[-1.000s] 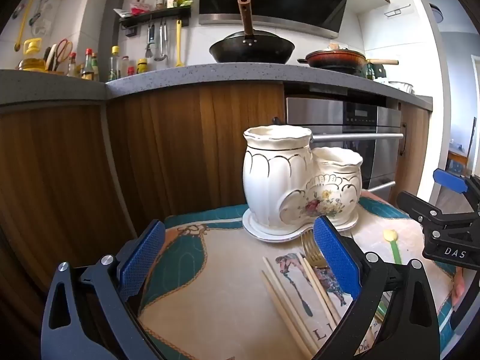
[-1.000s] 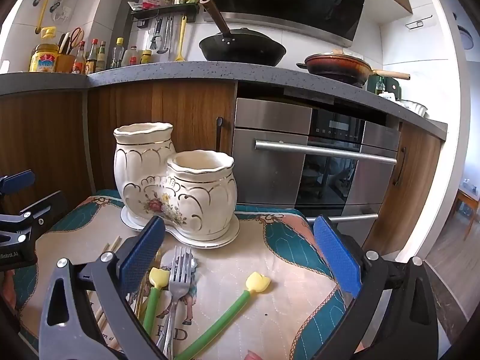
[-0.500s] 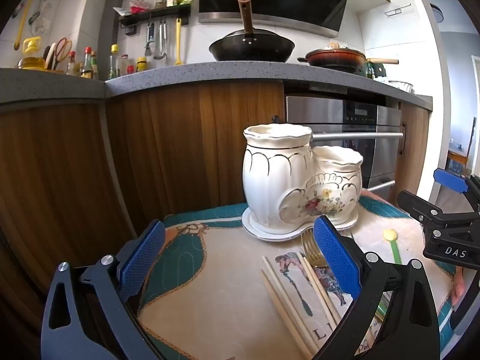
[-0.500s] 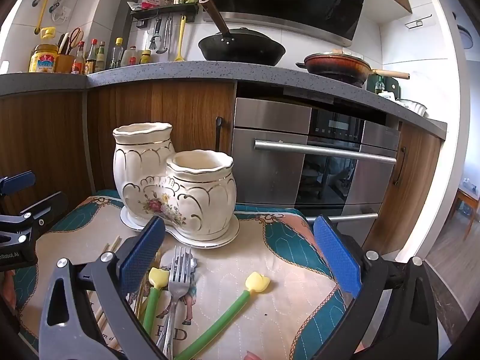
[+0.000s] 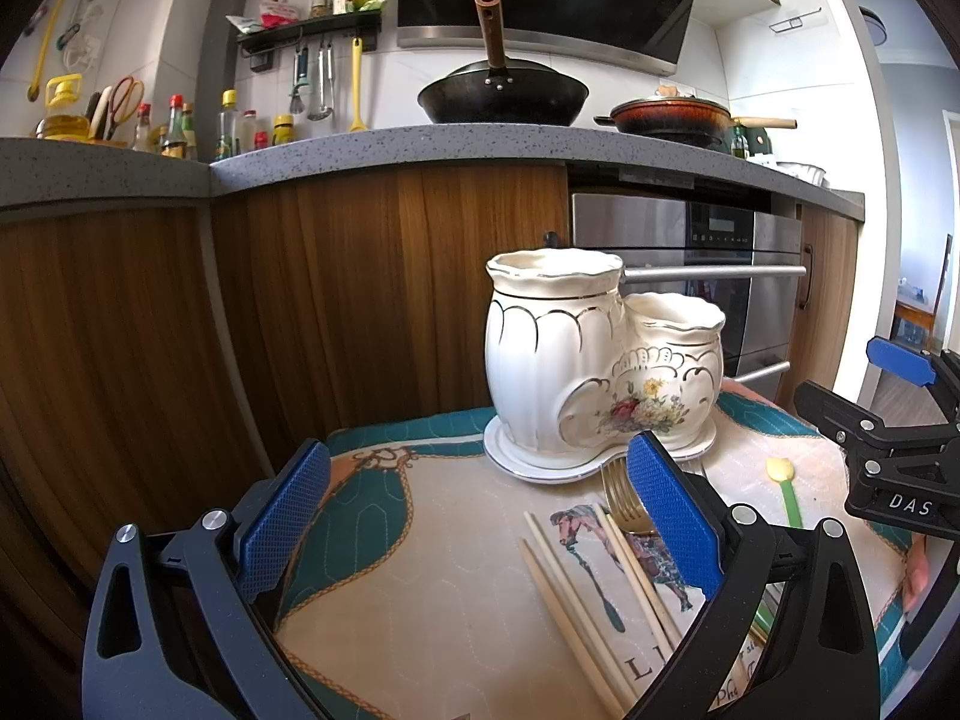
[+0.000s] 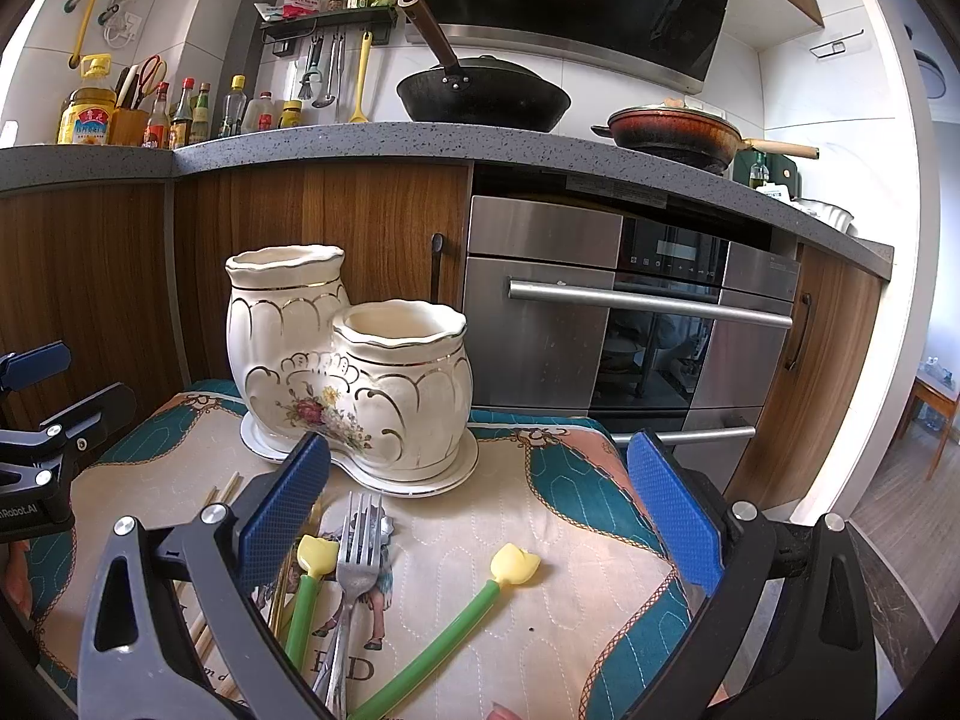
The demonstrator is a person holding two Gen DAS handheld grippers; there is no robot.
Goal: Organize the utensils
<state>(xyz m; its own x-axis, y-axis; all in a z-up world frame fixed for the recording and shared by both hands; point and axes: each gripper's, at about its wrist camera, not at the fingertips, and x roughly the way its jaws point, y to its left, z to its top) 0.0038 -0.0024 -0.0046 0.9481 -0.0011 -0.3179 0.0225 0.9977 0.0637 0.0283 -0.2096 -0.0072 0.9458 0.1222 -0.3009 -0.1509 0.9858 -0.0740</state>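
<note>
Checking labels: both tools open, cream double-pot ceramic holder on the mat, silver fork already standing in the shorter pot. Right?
Not the fork. In the right wrist view the silver fork lies flat on the mat, in front of the cream double-pot ceramic holder. Both tools, left and right, are open.

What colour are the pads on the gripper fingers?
Blue, on both grippers; the right wrist view shows the pads best.

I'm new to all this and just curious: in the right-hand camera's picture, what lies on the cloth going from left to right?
wooden chopsticks → short green stick with a yellow tip → silver fork → long green stick with a yellow tip. The cream ceramic holder stands behind them, farther back on the cloth.
</note>
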